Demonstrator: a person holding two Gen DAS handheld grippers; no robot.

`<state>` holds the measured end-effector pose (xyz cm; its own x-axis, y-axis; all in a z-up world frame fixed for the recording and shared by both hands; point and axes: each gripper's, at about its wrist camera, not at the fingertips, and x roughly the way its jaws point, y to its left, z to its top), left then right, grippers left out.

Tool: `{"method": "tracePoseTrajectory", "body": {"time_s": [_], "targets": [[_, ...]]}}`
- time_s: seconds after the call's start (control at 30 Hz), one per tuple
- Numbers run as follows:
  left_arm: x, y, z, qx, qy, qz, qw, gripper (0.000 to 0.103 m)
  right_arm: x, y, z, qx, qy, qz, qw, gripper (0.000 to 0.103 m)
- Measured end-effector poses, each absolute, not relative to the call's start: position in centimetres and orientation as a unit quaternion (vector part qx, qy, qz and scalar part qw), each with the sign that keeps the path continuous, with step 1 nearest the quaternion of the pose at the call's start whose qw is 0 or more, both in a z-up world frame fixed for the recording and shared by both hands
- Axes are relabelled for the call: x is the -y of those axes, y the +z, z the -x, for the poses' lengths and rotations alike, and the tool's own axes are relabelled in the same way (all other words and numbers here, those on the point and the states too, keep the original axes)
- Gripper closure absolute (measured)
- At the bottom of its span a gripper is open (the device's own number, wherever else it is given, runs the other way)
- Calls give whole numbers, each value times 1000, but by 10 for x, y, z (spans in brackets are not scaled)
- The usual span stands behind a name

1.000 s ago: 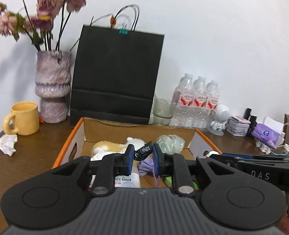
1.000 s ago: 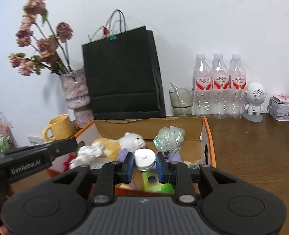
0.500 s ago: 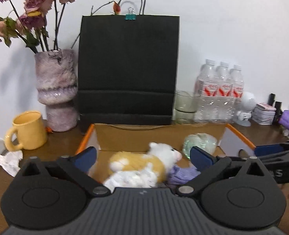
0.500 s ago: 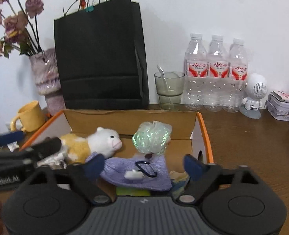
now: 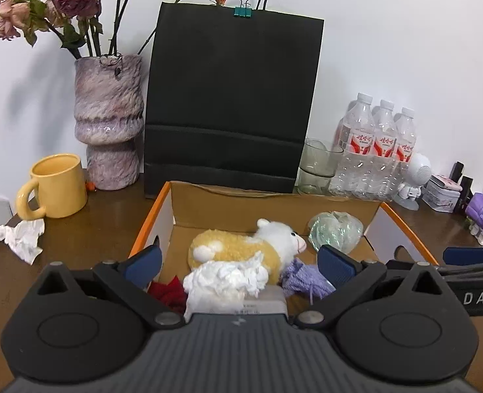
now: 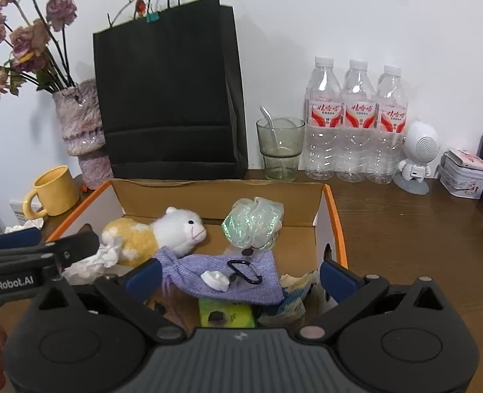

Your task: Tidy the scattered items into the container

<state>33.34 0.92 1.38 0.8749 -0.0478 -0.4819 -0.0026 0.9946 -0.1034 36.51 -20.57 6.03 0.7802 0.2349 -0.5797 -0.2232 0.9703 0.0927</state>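
An open cardboard box [image 5: 274, 201] with orange edges [image 6: 334, 219] holds a yellow and white plush sheep [image 5: 251, 245] [image 6: 162, 229], an iridescent green wrapper [image 5: 334, 231] [image 6: 252, 221], a purple knit pouch [image 6: 218, 275] [image 5: 303, 280], crumpled white tissue [image 5: 225, 278], a red item [image 5: 167, 290], a small white cap [image 6: 214, 279] and a black carabiner [image 6: 245, 271]. My left gripper [image 5: 238, 265] is open and empty over the box's near left. My right gripper [image 6: 239, 273] is open and empty over the near right. A crumpled tissue [image 5: 17, 237] lies on the table left of the box.
A black paper bag [image 5: 231, 104] stands behind the box, with a vase of dried roses [image 5: 108, 121] and a yellow mug [image 5: 56, 191] to its left. A glass [image 6: 280, 149], three water bottles [image 6: 356, 121], a white robot figure [image 6: 416, 159] and a tin [image 6: 464, 178] stand at the right.
Both grippers opened. The left let go of a black candy packet and the right let go of the white cap, which now lies on the purple pouch. Both pulled back and up.
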Motion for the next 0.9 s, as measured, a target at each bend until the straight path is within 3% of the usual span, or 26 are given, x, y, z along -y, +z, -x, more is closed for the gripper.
{"method": "tracePoseTrajectory", "body": {"time_s": [0.9], "targets": [[-2, 56, -201, -278, -25, 37, 959, 0, 215, 104, -222, -292, 122, -11, 949, 0]]}}
